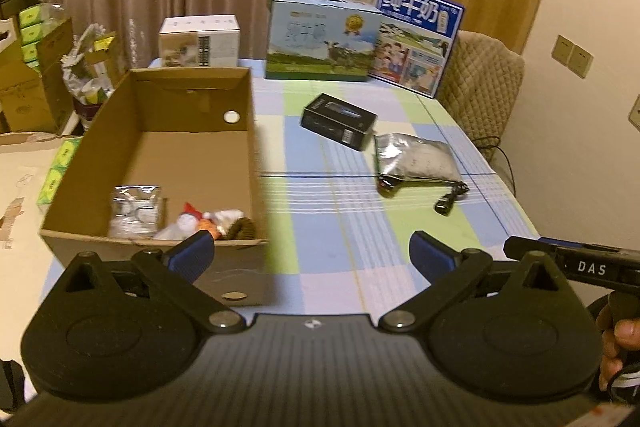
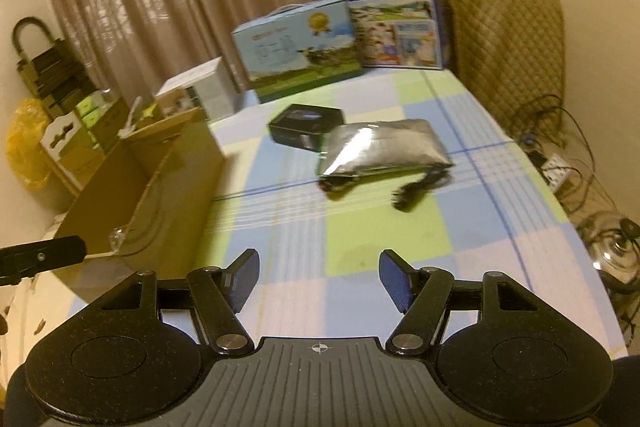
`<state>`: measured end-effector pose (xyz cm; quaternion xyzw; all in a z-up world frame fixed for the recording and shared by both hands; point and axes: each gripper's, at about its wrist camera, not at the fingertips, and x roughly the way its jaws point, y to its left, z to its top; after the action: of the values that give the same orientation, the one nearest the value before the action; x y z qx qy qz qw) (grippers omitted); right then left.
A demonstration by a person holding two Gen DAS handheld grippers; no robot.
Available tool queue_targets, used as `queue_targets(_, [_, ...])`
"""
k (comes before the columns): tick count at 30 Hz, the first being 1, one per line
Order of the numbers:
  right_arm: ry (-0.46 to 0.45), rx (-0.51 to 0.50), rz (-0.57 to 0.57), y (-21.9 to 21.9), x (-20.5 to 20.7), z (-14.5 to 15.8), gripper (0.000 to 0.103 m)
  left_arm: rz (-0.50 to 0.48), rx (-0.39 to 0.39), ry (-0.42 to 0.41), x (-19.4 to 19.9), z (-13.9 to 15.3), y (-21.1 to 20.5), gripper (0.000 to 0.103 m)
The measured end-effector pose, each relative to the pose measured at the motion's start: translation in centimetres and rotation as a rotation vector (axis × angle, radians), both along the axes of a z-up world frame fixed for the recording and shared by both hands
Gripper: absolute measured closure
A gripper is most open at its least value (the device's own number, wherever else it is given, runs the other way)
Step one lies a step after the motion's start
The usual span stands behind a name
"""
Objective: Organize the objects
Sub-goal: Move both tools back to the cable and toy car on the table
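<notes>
I'm between pickups, by my reckoning: both my grippers hang over the near end of the table with nothing in them. My left gripper point(image 1: 310, 253) has its jaws spread wide, blue ribbed pads facing each other, just beside the near corner of the cardboard box point(image 1: 248, 131). My right gripper point(image 2: 318, 277) is spread apart too, aimed down the checked tablecloth point(image 2: 360, 235).

The box is open-topped, plain brown card, stiff walls with a round hole in the far one. Already inside at the near end: a crinkly clear packet point(image 1: 136, 213) and a small soft toy point(image 1: 212, 221) in white, red and brown.

Left out on the cloth, well ahead of me: a black box point(image 2: 306, 127), rigid, square-edged, glossy print on top; touching it on the near side, a silver bag point(image 2: 384, 145), shiny, puffy, creased foil; and at the bag's near edge a black cable point(image 2: 416, 189) with a chunky plug end.

Next, I judge, my right reaches forward for the bag. Foil is slippery and it gives, so I want a pinch on an edge or a fold, not the fat middle. The cable lies against it and may drag along.
</notes>
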<state>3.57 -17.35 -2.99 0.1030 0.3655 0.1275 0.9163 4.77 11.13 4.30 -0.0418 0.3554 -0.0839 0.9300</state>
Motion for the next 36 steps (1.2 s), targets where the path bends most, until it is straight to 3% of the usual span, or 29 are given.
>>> queue_targets(16, [0.022, 0.014, -0.081, -4.3, 2.5, -1.4, 0.039, -0.088, 0.006, 0.02, 3.1, -0.8, -4.7, 0.001])
queue_targets(23, [0.036, 0.018, -0.11, -6.1, 5.8, -2.7, 0.04, -0.124, 0.07, 0.006, 6.0, -1.9, -7.8, 0.001])
queue_targets(29, [0.05, 0.024, -0.109, -6.9, 9.8, -4.5, 0.04, -0.125, 0.059, 0.021, 9.7, -3.9, -9.5, 0.001])
queue_targets(33, [0.068, 0.021, -0.094, -6.9, 12.9, -6.4, 0.053, -0.113, 0.05, 0.036, 12.3, -5.7, -10.2, 0.001])
queue_targets(36, [0.086, 0.023, -0.091, -6.7, 15.3, -7.8, 0.057, -0.102, 0.051, 0.053, 14.1, -6.8, -10.5, 0.001])
